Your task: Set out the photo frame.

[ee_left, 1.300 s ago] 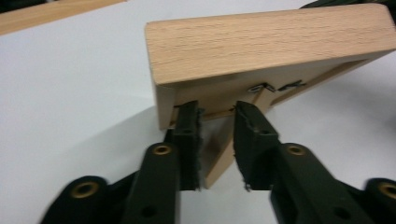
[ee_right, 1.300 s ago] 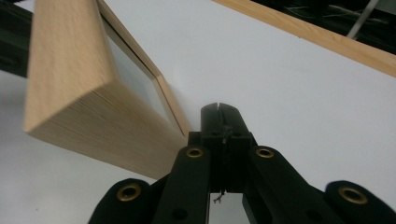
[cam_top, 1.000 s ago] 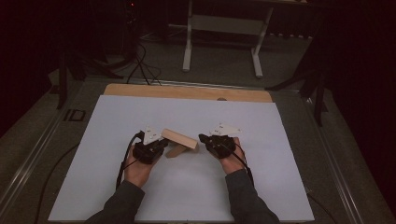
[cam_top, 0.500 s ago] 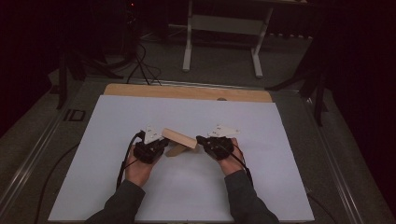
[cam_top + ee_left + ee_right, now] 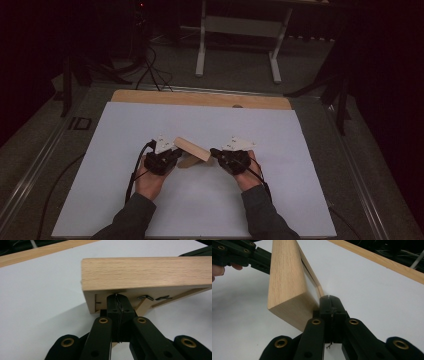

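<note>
Little has shifted since earlier: both grippers, left (image 5: 172,154) and right (image 5: 216,152), jaws closed on a wooden block's (image 5: 191,148) ends, hold it tilted above the white table (image 5: 300,165).

Lab: dark room, stands (image 5: 237,45), cables (image 5: 150,65).

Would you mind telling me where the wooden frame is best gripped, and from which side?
Grip the wooden frame by the thin inner lip at each end, coming in from its two short ends. The outer rail looks too thick for the fingers, and the left gripper and right gripper already pinch there.
</note>
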`<act>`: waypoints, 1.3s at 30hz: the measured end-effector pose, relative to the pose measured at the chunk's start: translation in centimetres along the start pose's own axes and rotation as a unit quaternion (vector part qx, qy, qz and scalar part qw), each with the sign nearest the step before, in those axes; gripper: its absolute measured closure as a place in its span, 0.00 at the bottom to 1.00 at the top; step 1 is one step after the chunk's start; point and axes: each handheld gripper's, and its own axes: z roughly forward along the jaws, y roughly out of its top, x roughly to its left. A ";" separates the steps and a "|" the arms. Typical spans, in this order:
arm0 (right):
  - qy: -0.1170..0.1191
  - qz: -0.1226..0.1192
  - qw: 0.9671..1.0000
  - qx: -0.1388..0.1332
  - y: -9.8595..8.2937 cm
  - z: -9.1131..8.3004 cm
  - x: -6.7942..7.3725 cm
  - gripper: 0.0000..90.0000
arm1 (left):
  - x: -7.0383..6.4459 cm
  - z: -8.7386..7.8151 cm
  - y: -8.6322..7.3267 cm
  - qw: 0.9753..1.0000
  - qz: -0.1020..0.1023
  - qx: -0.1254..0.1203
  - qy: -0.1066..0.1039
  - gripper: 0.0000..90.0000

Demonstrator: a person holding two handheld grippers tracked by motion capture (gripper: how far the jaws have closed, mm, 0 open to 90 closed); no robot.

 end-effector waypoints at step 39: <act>0.005 -0.015 1.000 0.006 -0.6 -0.3 0.9 0.99 | -2.0 0.8 0.1 0.999 0.025 0.012 -0.020 1.00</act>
